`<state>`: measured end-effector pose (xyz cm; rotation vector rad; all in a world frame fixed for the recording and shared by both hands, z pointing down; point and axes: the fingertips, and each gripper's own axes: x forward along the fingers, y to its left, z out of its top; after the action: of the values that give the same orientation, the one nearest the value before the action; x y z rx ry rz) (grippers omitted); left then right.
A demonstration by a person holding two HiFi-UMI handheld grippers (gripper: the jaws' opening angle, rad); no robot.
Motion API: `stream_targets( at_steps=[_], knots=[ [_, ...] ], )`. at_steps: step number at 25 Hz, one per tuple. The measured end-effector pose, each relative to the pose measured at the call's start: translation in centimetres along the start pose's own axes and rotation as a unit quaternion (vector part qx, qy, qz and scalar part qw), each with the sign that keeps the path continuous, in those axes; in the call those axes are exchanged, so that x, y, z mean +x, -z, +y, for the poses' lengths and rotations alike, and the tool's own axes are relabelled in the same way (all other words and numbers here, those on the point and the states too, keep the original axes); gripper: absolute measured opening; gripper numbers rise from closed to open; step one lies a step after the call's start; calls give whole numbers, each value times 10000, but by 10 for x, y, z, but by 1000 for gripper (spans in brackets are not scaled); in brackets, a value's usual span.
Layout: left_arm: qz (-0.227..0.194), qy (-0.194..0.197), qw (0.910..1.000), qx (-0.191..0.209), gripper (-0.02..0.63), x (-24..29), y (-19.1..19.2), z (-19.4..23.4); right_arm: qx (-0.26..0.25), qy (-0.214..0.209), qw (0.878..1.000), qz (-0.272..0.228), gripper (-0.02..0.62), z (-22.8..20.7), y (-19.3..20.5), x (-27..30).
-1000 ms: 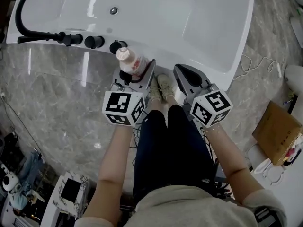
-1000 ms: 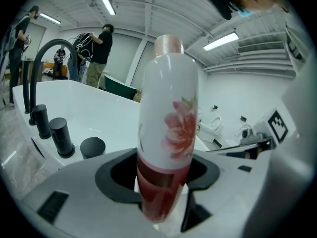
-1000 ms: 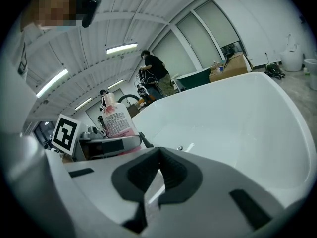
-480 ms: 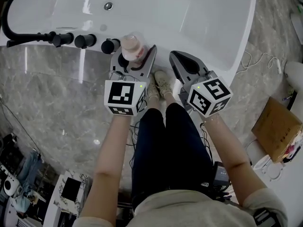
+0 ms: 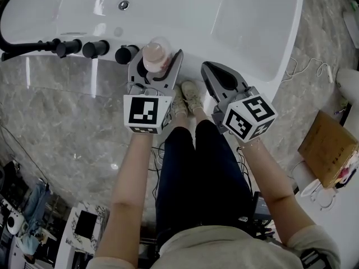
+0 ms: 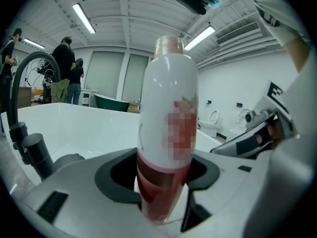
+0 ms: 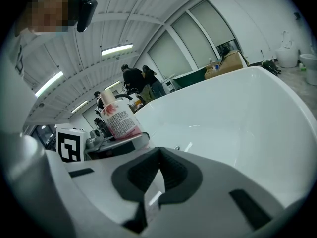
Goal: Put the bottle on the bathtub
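Bathtub (image 5: 235, 21): white, filling the top of the head view.
Left gripper (image 5: 157, 58): at the bathtub's near rim, jaws clamped round the bottle's lower body.
Right gripper (image 5: 215, 76): at the same rim, jaws pressed together, nothing in them.
Bottle (image 6: 168, 133): upright, pink cap up, over the bathtub's rim beside the black knobs (image 5: 95, 48).

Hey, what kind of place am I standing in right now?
Probably a bathroom-fixture showroom rather than a home bathroom: a white freestanding bathtub stands on open floor, a dark green bathtub sits farther back, and what looks like a white toilet stands by the wall.
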<state>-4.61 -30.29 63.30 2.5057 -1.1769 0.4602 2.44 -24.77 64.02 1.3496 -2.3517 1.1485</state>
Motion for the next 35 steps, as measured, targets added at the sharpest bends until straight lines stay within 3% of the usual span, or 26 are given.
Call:
stream_targets(
  at_steps=[10,15,20,35],
  knots=[
    [-152,259,9992,276,238,-6,7,-11,-33,-116,9998,135,-2,14,13,4],
    [-134,313,9994,32,256,-6,7,-10,-9,-91,9999,117,-2,18,12,3],
    [134,106,9999,9,333,-7,6,-4,-26,-57,9999,116,-2,19,9,-1],
    [731,240,9933,-857,339,-45,25,-8,-131,-67,9997,208,-2,40,-4,-15]
  ],
)
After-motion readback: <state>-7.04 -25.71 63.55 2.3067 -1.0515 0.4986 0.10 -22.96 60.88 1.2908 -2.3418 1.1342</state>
